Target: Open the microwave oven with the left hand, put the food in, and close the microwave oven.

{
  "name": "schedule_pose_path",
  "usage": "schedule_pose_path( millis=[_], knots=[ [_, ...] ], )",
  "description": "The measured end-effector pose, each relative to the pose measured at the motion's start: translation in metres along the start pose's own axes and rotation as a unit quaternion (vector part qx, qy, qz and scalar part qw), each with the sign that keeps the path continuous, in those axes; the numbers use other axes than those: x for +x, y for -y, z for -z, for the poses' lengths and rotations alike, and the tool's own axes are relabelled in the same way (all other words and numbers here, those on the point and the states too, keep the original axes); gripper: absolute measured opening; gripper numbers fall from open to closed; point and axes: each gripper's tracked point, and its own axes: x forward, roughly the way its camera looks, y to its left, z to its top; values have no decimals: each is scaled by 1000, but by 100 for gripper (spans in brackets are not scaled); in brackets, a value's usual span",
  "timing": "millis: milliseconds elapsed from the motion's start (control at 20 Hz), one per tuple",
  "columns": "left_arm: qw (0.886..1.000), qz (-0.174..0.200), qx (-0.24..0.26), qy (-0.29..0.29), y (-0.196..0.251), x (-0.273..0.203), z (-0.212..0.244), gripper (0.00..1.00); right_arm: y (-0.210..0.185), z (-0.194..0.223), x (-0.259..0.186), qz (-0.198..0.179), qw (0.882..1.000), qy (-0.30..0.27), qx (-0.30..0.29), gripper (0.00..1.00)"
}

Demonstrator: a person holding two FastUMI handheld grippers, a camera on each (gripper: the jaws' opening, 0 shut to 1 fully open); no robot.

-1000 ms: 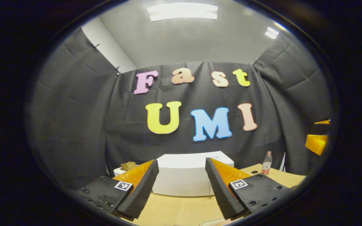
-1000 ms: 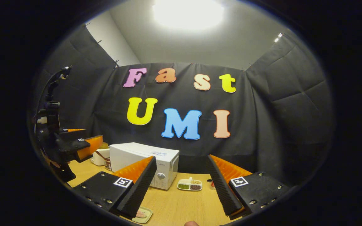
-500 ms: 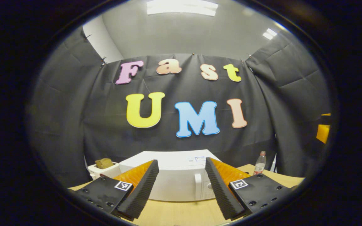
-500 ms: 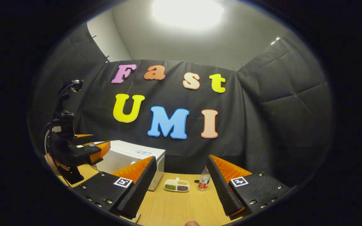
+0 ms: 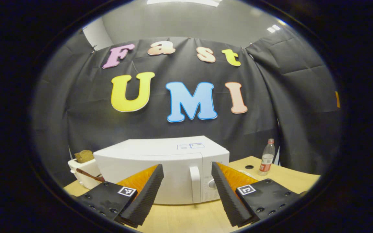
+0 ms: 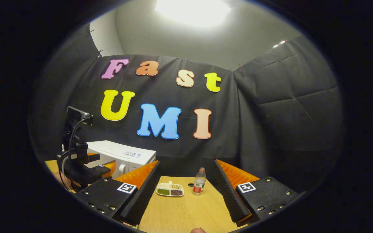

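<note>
1. Step in hand, as I judge it: reaching for the door. The left gripper (image 5: 186,191) is spread wide with nothing between its fingers, facing the front of the white microwave oven (image 5: 160,168), which stands on the wooden table (image 5: 189,218) with its door shut.
2. The vertical door handle (image 5: 195,184) sits between the two fingers in the left gripper view, a bit right of centre, with the control dial (image 5: 211,183) just beside it.
3. To do it well: go straight in, get one finger behind the handle bar, clamp, then pull along the door's swing (hinge side looks to be on the left, a guess). Keep clear of the dial.
4. The right gripper (image 6: 186,191) is also spread wide and holds nothing, aimed past the oven's right end.
5. Food: a small divided tray (image 6: 170,190) with green and dark fillings lies on the table, right of the oven, near a plastic bottle (image 6: 199,185) with a red label (which item counts as the food I cannot tell).
6. Materials: the oven is smooth, glossy, boxy with rounded edges; the handle is a slim, slick plastic bar, so it may slip. The fingers (image 5: 147,194) have ridged, wedge-shaped faces, good for grip. The table has a matte, pale wood grain.
7. Left of the oven: a white toaster (image 5: 84,170) with a brown slice in it.
</note>
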Motion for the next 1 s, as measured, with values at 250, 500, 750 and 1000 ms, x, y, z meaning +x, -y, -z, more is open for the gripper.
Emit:
schedule_pose_path(
  millis=[250, 500, 750, 1000],
  knots=[
    [999, 14, 1, -35, 10, 34, 37, 98, 6, 15, -2, 26, 999, -28, -7, 98],
    [997, 27, 16, -64, 21, 64, 68, 96, 16, 21, -7, 57, 998, -38, 0, 98],
    [996, 29, 38, -80, 27, 86, 83, 79, 23, 29, -12, 74, 996, -48, -5, 98],
    [995, 20, 55, -82, 24, 94, 88, 56, 24, 38, -17, 76, 995, -66, 1, 97]
  ],
)
